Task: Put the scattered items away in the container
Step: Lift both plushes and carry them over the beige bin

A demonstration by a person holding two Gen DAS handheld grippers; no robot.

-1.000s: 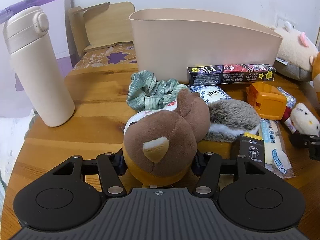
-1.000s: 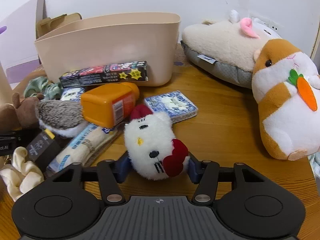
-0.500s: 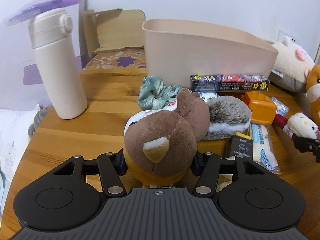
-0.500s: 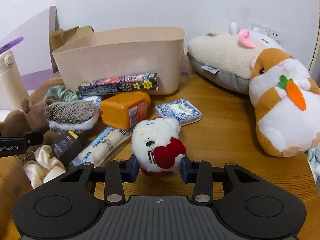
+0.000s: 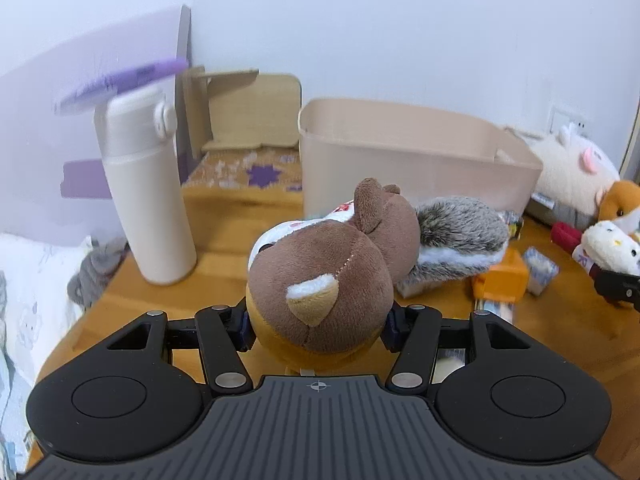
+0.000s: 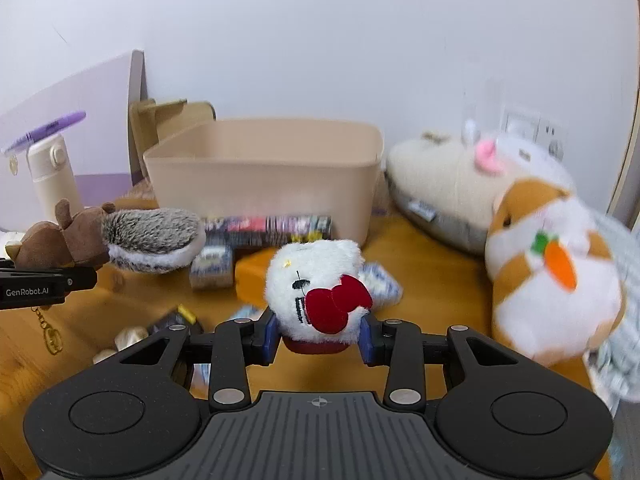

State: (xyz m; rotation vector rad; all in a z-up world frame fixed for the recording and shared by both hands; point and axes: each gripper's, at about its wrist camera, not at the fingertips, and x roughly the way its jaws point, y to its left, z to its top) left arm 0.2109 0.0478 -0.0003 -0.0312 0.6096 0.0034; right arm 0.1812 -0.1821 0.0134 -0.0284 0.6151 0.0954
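My left gripper (image 5: 318, 330) is shut on a brown squirrel plush (image 5: 332, 268) with a grey bushy tail, held above the table. It also shows in the right wrist view (image 6: 108, 240). My right gripper (image 6: 318, 338) is shut on a white kitty plush with a red bow (image 6: 316, 288), lifted off the table; it shows at the right edge of the left wrist view (image 5: 612, 244). The beige container (image 5: 416, 164) stands behind both, open-topped, also in the right wrist view (image 6: 264, 184).
A cream bottle (image 5: 144, 192) stands at the left. An orange box (image 5: 500, 280), a dark printed carton (image 6: 268, 226), tissue packs and a cream scrunchie (image 6: 128, 338) lie on the wooden table (image 5: 224, 240). A hamster plush with a carrot (image 6: 552, 280) and a large cream plush (image 6: 448, 188) sit at the right.
Both grippers have risen and drawn back with their plush toys, which now hang above the table. The container looks lower and farther in both views.
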